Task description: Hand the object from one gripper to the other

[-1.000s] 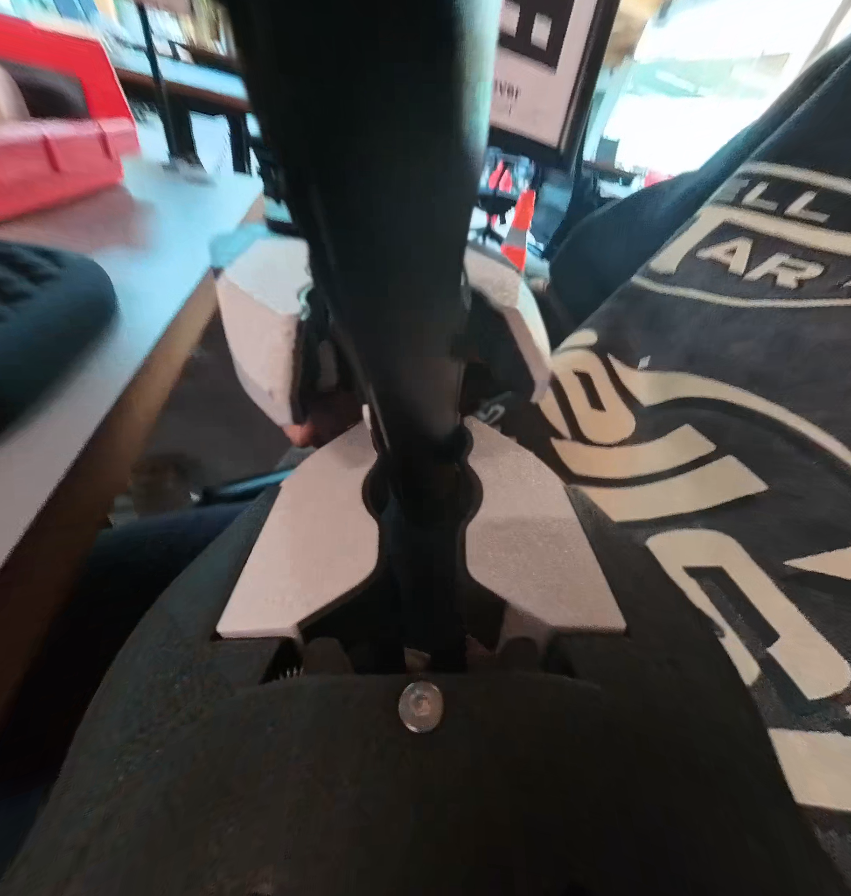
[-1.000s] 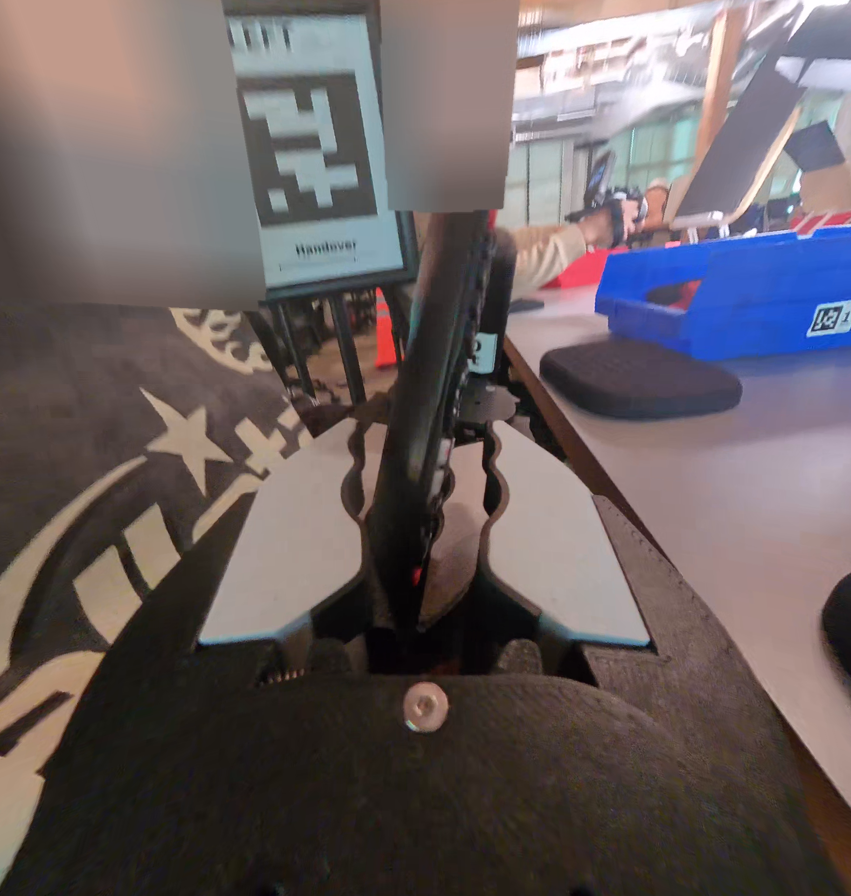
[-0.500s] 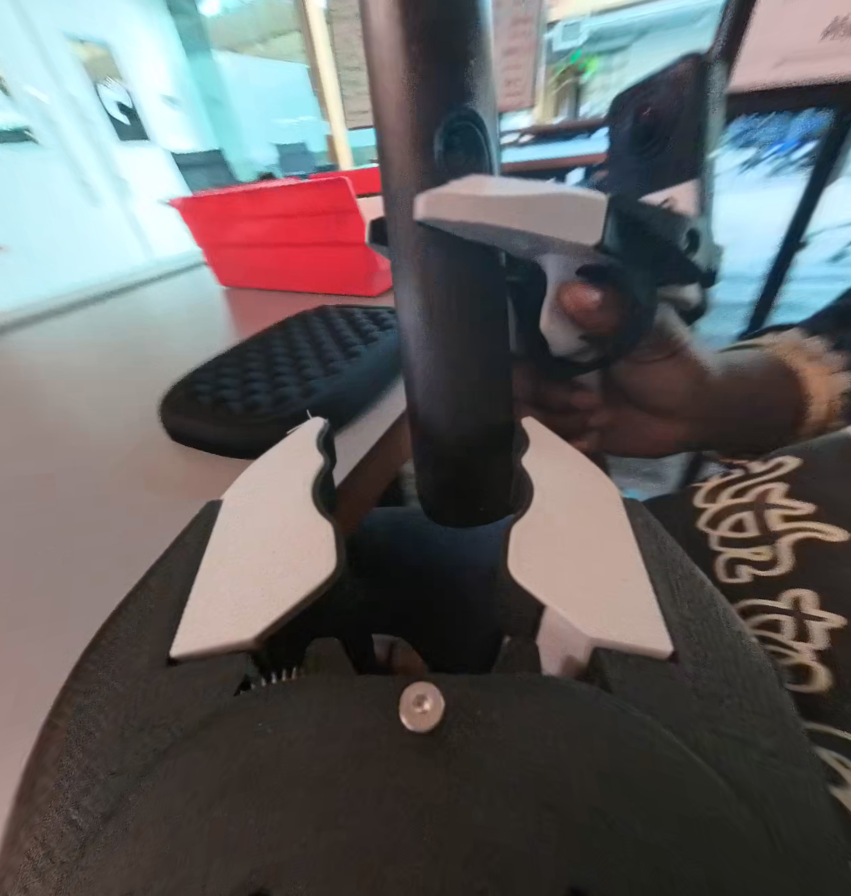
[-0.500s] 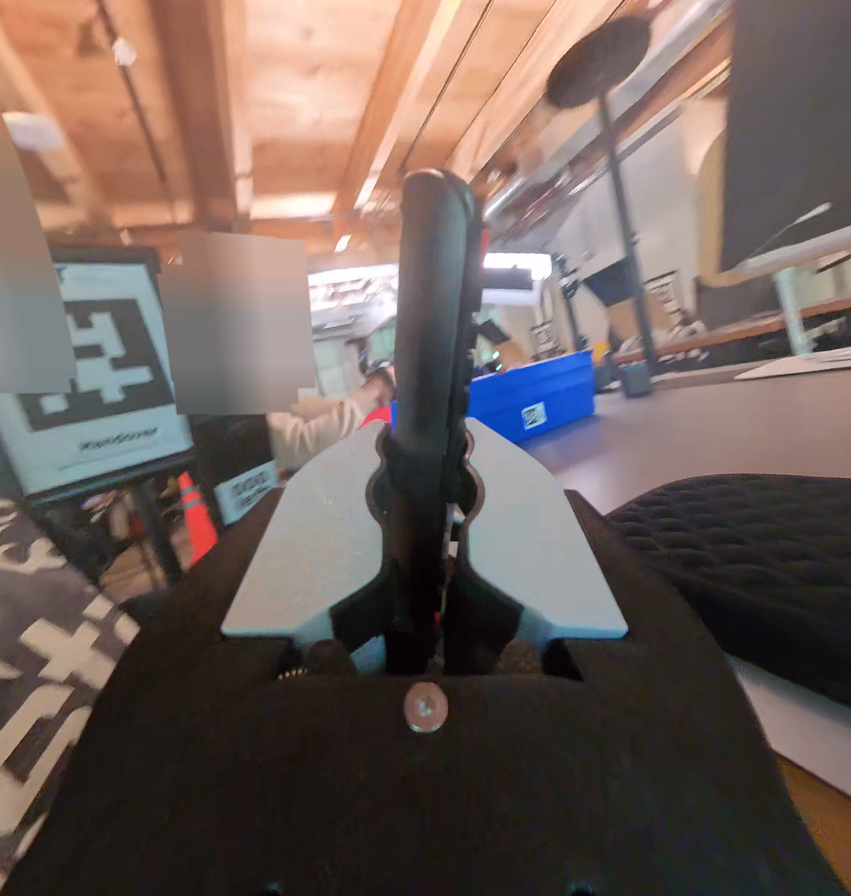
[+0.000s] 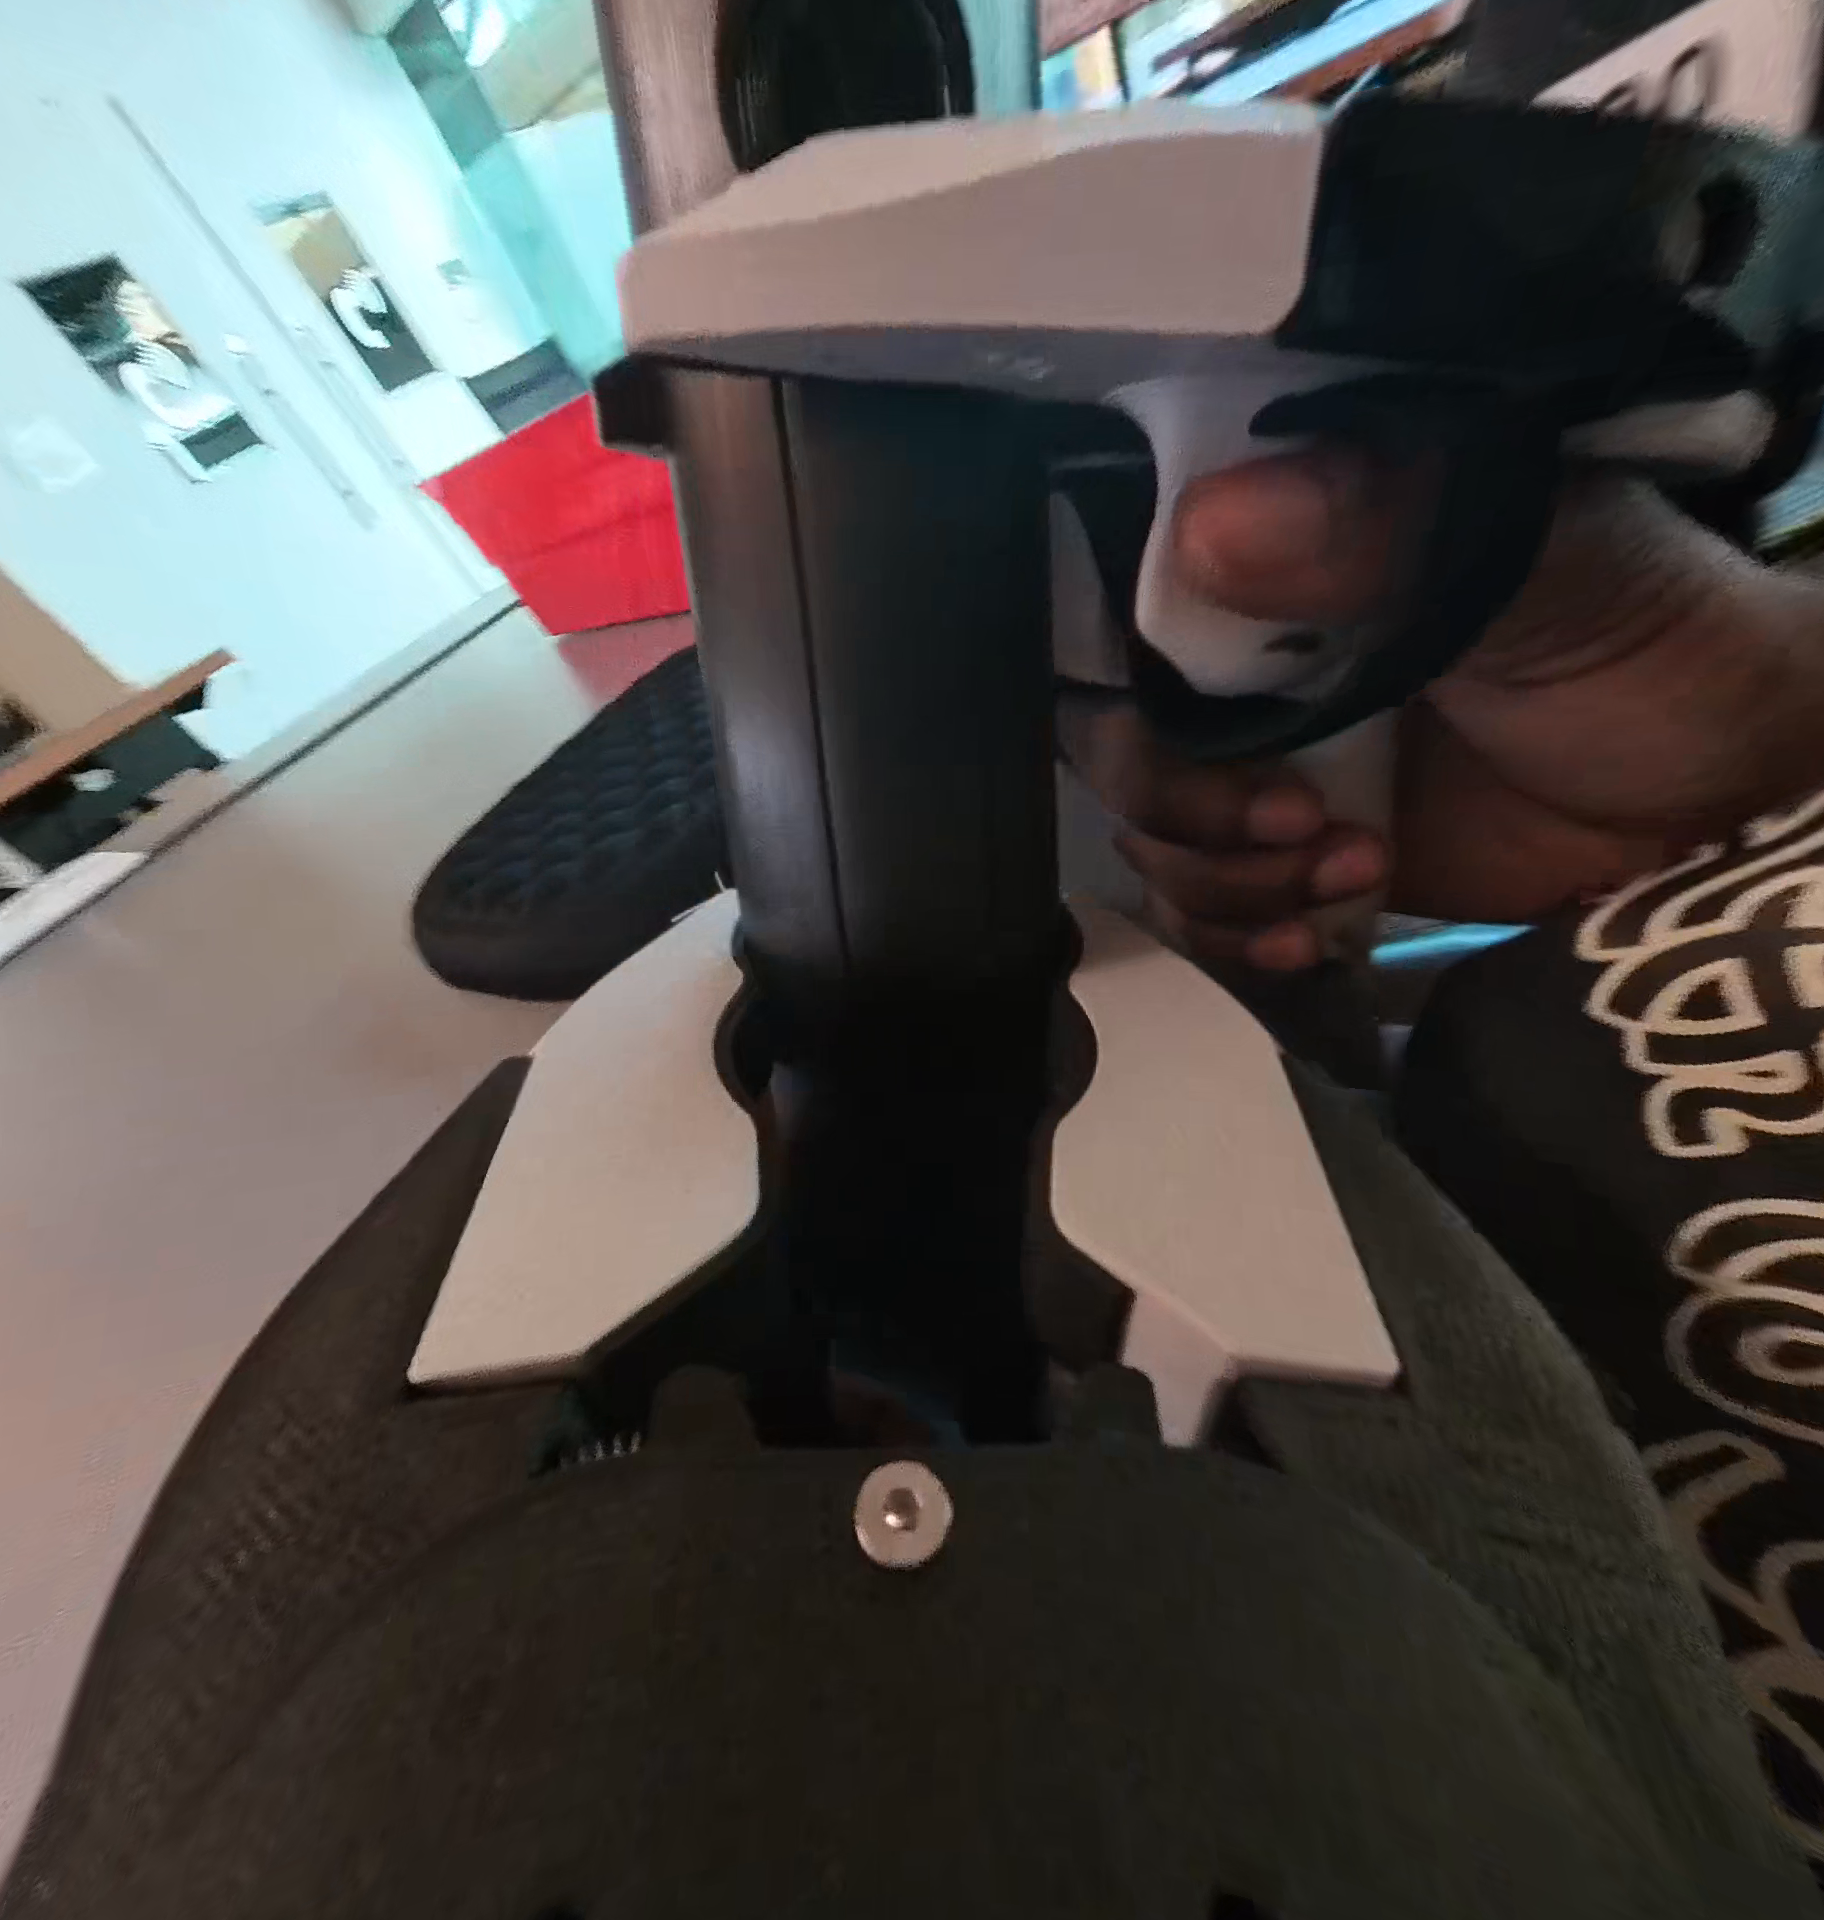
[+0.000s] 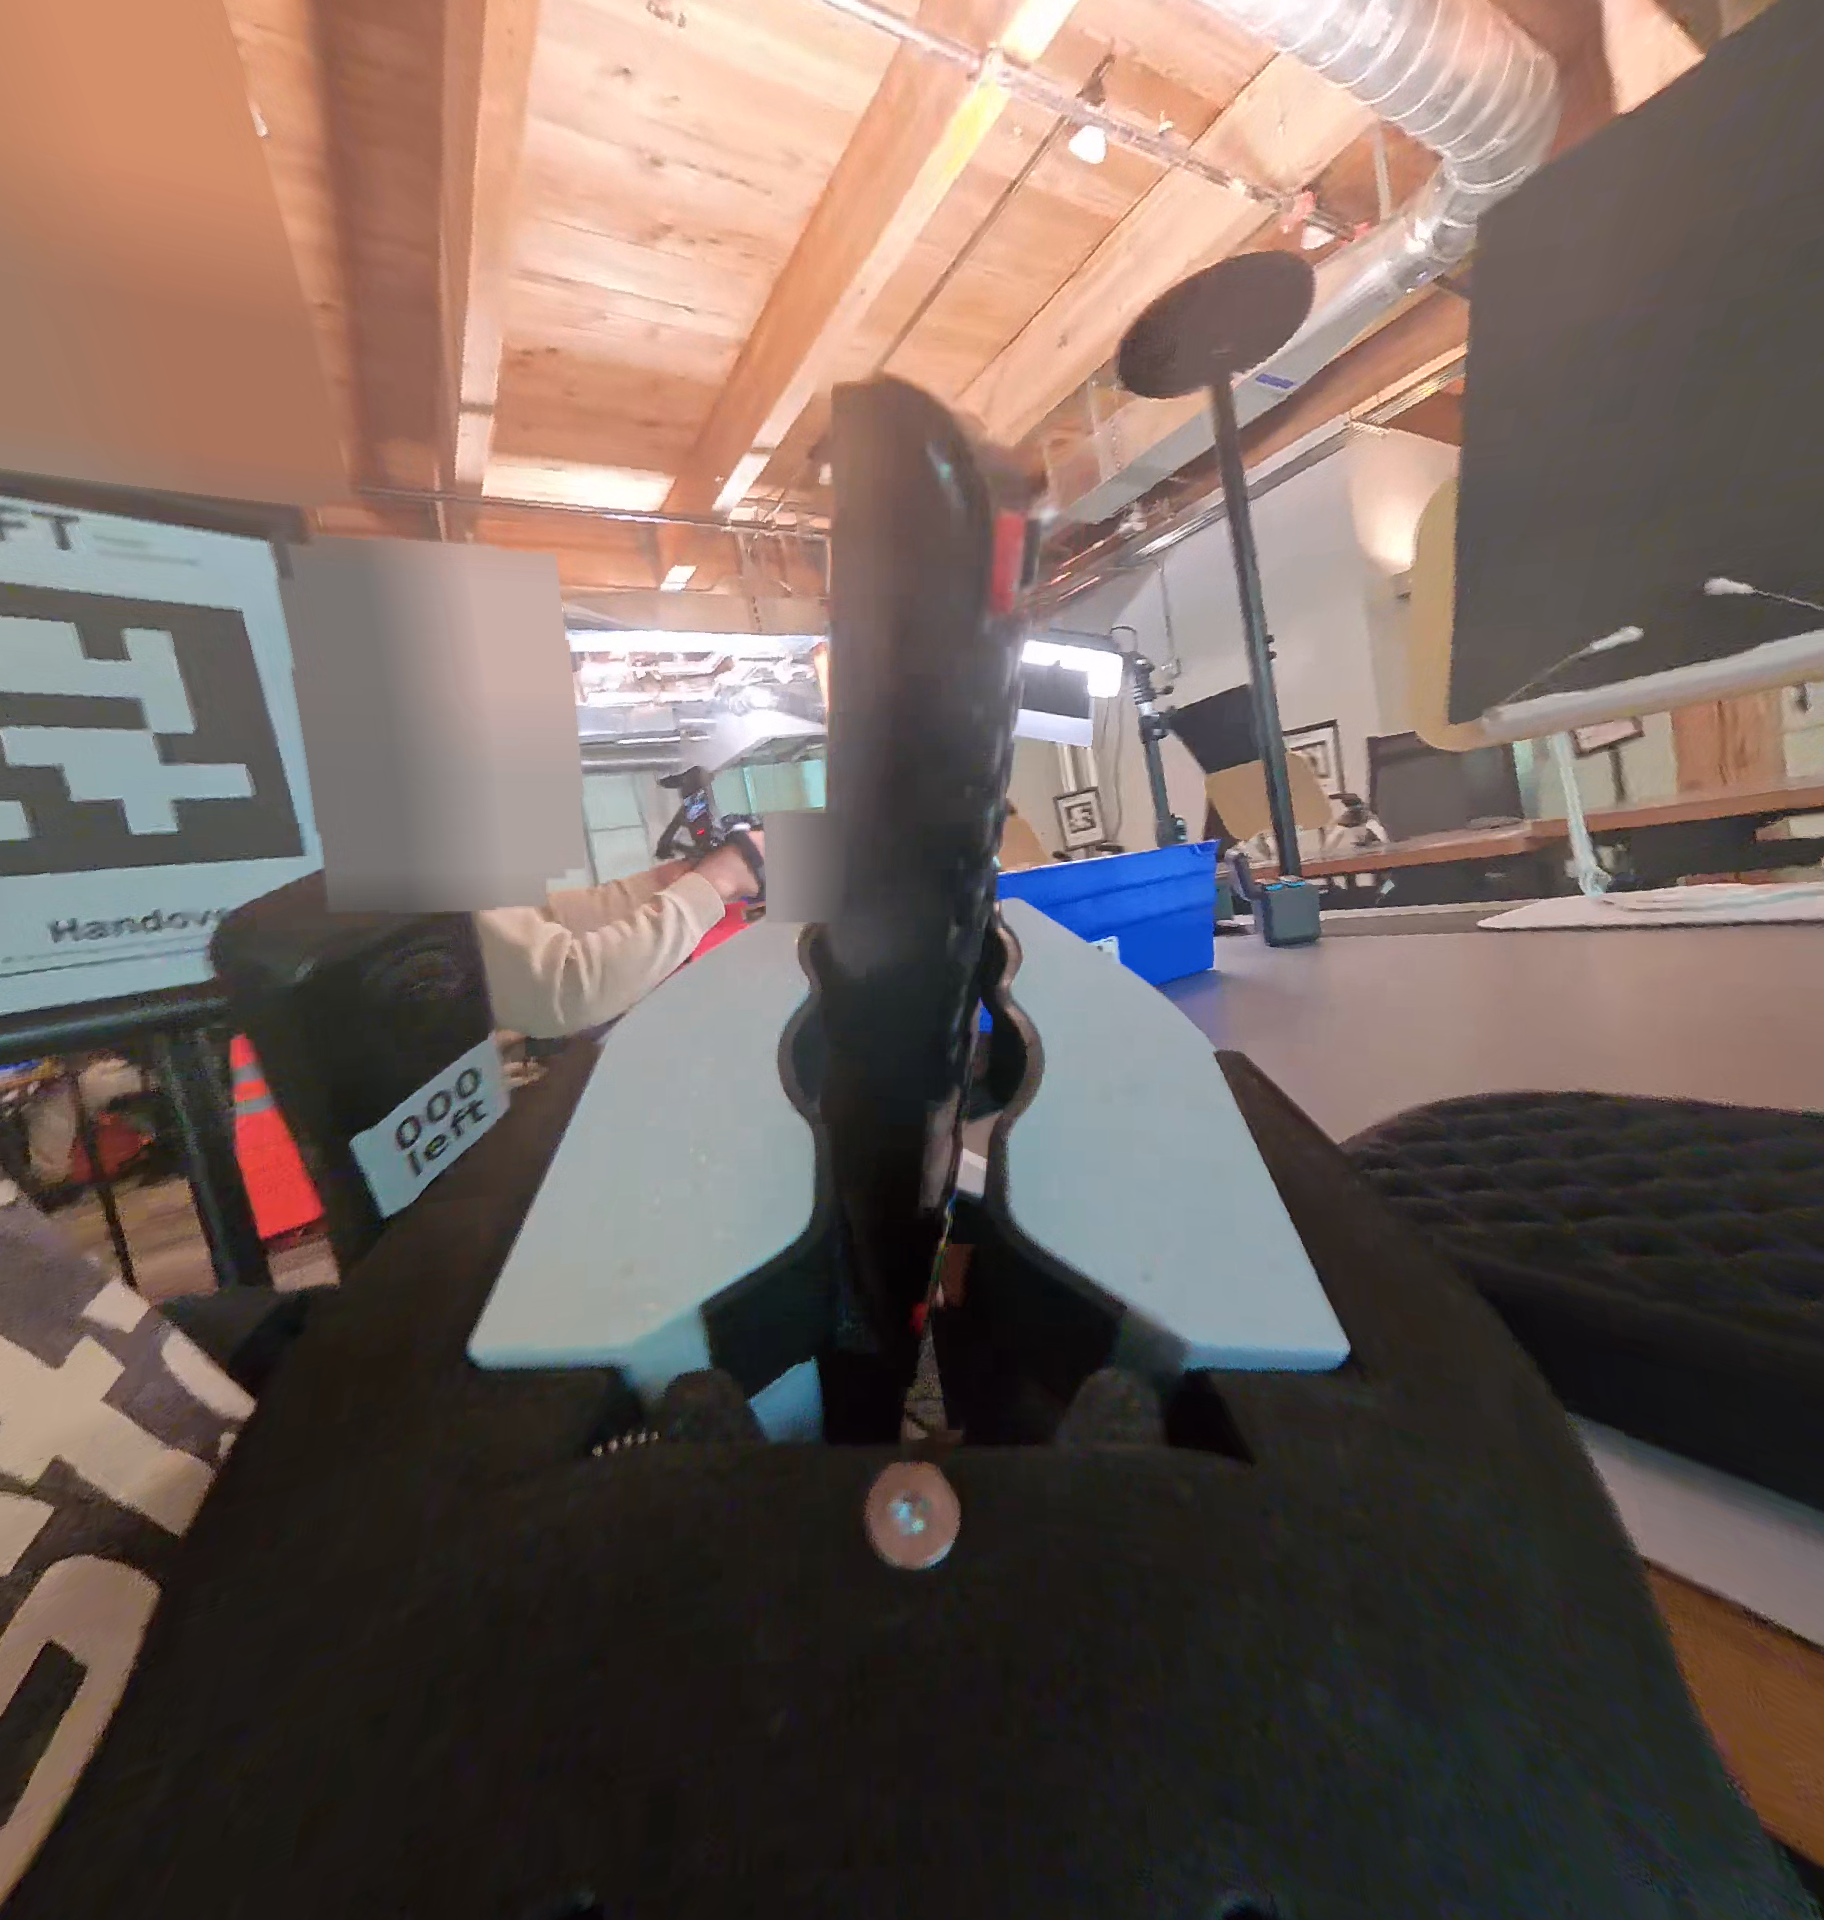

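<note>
The black remote [image 5: 887, 727] is clamped by both the left hand-held gripper [image 5: 903, 1060] and, at twelve o'clock, the right hand-held gripper [image 6: 903, 1049], so it is supported through the handover.

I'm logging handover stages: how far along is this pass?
Mid-handover. Done: both grippers have reached the black remote. In hand: the left gripper clamps its lower end, and the right gripper grips it higher up. Left: one gripper must release; which one gives isn't clear.

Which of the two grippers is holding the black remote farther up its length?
The right gripper: in the left wrist view it clamps the black remote crosswise, above the left gripper, which pinches the near end.
</note>
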Available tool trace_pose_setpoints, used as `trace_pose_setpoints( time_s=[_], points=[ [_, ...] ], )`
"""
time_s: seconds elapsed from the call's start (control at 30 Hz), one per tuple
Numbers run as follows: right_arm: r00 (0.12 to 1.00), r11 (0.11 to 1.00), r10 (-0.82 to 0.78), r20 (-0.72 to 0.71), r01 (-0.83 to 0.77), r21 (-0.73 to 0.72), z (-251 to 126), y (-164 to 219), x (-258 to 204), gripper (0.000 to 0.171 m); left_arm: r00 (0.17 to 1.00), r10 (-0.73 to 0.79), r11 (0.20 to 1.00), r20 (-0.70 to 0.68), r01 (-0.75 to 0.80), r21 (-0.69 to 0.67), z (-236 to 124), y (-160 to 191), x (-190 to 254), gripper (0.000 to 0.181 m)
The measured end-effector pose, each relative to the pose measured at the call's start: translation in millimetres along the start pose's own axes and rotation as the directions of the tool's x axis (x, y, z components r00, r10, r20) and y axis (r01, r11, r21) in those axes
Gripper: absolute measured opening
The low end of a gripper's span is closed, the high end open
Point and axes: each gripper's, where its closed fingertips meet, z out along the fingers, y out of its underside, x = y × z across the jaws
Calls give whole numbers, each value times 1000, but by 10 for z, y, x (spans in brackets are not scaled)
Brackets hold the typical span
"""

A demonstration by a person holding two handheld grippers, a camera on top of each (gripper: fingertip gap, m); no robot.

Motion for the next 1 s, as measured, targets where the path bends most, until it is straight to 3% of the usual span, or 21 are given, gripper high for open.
trace_pose_setpoints(
  time_s=[0.13,0.23,0.37,0.47,0.53,0.6,0.63,0.73,0.83,0.93,1.0],
  points=[
    [973,999,-6,230,15,-35,4,-66,-199,38,968,-130,985,-214,151,86,-75,-156,158,52],
    [886,991,132,444,-102,-90,-84,-168,-358,51,867,-227,948,-444,300,102,-210,-301,342,52],
    [800,978,207,563,-149,-148,-185,-211,-439,65,595,-313,885,-740,465,0,-454,-434,686,51],
    [736,975,213,643,-118,-187,-245,-160,-623,73,428,-308,872,-850,483,-72,-605,-477,917,52],
    [670,965,260,695,-157,-210,-291,-170,-756,69,320,-315,859,-894,497,-125,-707,-508,1014,52],
    [587,960,279,760,-188,-208,-374,-206,-885,39,241,-334,839,-911,516,-171,-762,-526,1047,52],
    [581,955,297,758,-205,-217,-365,-205,-895,37,221,-338,833,-915,522,-182,-779,-532,1050,51],
    [577,943,331,747,-240,-232,-335,-197,-859,36,228,-363,819,-903,540,-193,-751,-530,1010,52],
    [664,964,264,699,-200,-175,-255,-205,-743,35,349,-428,783,-833,604,-149,-579,-521,816,58],
    [790,986,161,591,-110,-122,-144,-192,-530,34,618,-433,817,-656,577,5,-351,-444,509,72],
    [880,995,78,468,-38,-95,-52,-165,-353,34,844,-332,906,-422,410,107,-218,-317,284,79]
  ],
)
